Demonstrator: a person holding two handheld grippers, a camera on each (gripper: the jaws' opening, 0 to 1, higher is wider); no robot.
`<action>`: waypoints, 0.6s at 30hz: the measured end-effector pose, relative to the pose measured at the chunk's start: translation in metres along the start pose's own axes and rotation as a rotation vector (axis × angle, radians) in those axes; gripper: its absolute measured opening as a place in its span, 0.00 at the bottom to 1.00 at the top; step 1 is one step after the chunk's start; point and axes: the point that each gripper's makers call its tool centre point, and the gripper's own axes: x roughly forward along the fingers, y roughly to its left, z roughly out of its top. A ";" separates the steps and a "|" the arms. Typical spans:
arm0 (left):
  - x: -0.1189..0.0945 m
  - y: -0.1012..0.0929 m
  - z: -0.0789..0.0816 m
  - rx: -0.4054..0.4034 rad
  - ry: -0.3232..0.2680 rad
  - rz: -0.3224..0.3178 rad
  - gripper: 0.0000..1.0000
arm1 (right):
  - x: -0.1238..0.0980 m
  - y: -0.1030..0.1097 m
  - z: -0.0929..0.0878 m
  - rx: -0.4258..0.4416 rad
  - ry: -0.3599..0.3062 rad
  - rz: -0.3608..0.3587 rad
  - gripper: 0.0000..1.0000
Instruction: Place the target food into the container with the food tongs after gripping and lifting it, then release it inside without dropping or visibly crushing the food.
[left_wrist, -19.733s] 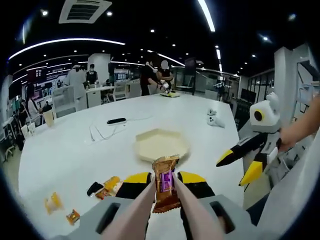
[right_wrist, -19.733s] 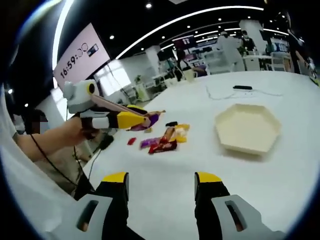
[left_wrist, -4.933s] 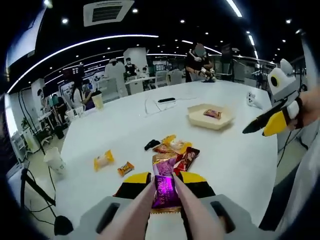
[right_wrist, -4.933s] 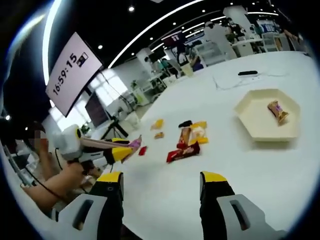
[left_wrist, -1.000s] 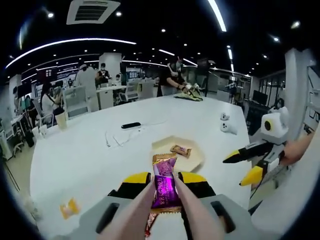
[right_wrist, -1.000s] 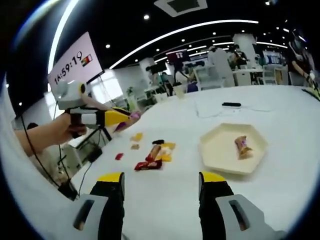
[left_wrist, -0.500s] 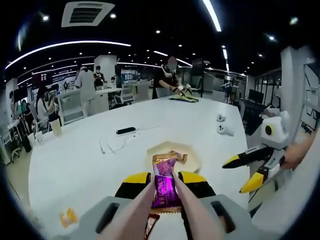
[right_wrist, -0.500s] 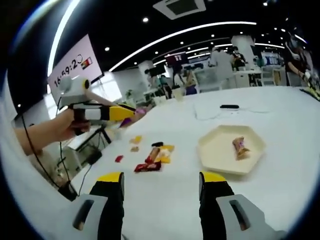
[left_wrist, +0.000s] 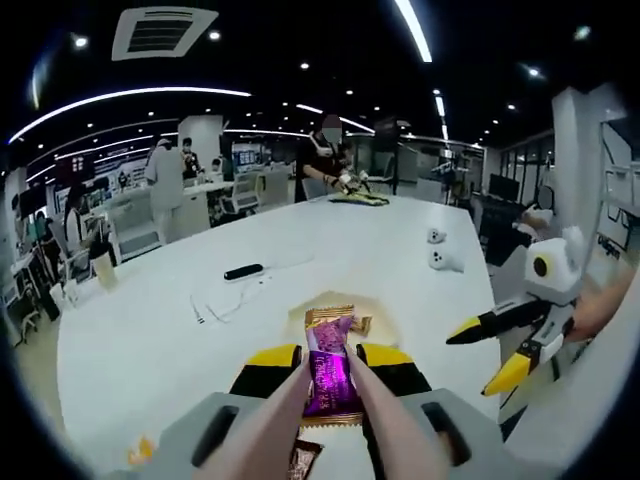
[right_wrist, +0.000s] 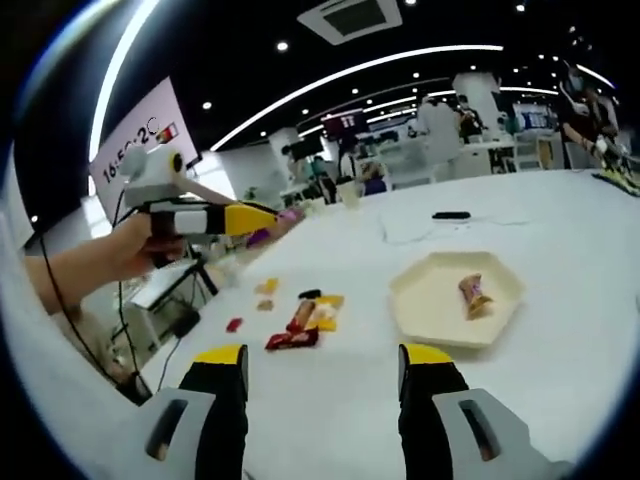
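Our left tongs (left_wrist: 330, 385), closed on the purple snack bar (left_wrist: 327, 372), have moved closer over the cream tray (right_wrist: 455, 298); release comes soon. Our right tongs (right_wrist: 323, 375) stay open above the bench (right_wrist: 560, 230).

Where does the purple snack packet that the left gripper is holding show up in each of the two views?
Left gripper view: the purple snack packet sits low at centre, clamped between the left gripper's fingers, in front of the tray.
Right gripper view: it is a small purple tip at upper left, at the end of the left gripper.
Shared landmark: the cream hexagonal tray, which holds a brown packet.
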 end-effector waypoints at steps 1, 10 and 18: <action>0.002 -0.002 0.002 -0.006 -0.004 -0.008 0.20 | 0.000 -0.001 0.000 0.003 0.000 -0.002 0.61; 0.016 -0.005 0.010 0.031 0.007 -0.046 0.20 | -0.002 -0.004 -0.003 0.003 0.011 -0.009 0.61; 0.026 -0.008 0.024 0.017 -0.017 -0.067 0.20 | -0.005 -0.012 0.002 0.000 -0.001 -0.034 0.61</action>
